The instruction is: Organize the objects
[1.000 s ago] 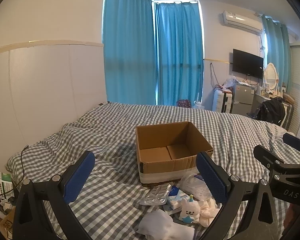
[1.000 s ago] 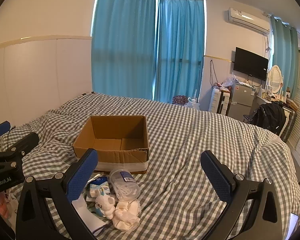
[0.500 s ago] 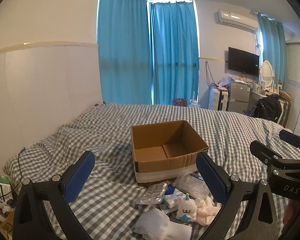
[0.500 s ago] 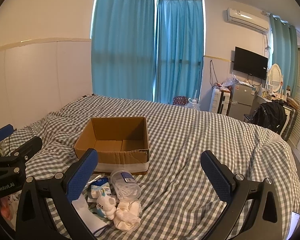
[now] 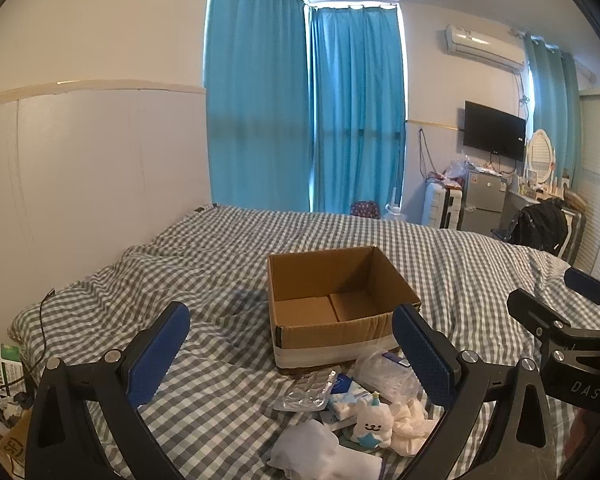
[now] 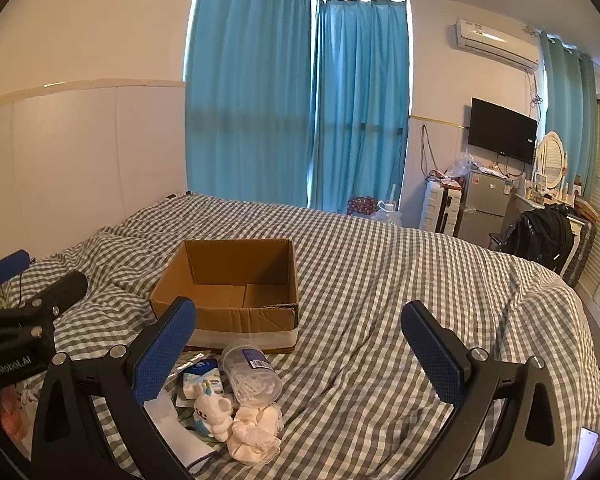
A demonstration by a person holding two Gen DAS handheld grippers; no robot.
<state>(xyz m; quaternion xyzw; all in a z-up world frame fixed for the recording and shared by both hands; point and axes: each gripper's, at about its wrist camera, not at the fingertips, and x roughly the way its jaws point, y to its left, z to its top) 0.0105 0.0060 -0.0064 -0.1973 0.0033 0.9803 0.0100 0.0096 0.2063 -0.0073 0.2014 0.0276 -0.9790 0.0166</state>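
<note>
I hold both grippers above a bed (image 5: 479, 248) covered in a grey-and-white check sheet. My left gripper (image 5: 292, 344) is spread wide, blue pads well apart, holding nothing. My right gripper (image 6: 300, 340) is just as wide open and also holds nothing. In the left view the right gripper's body shows at the right edge with white letters "DAS"; in the right view the left gripper's body reads "GenRobot.AI".

An open cardboard box (image 5: 335, 304) sits mid-bed, white tape around its base, with only its bottom flaps showing inside. Just in front of it, nearer me, lies a small pile: a silver blister pack (image 5: 309, 390), a blue-and-white tissue pack (image 6: 202, 378) with writing too small to read, a clear tub of cotton swabs (image 6: 252, 376) lying on its side with a barcode label, a white plush toy (image 6: 212, 416), a bundle of white lace cloth (image 6: 256, 434) and a white pouch (image 5: 319, 452).
</note>
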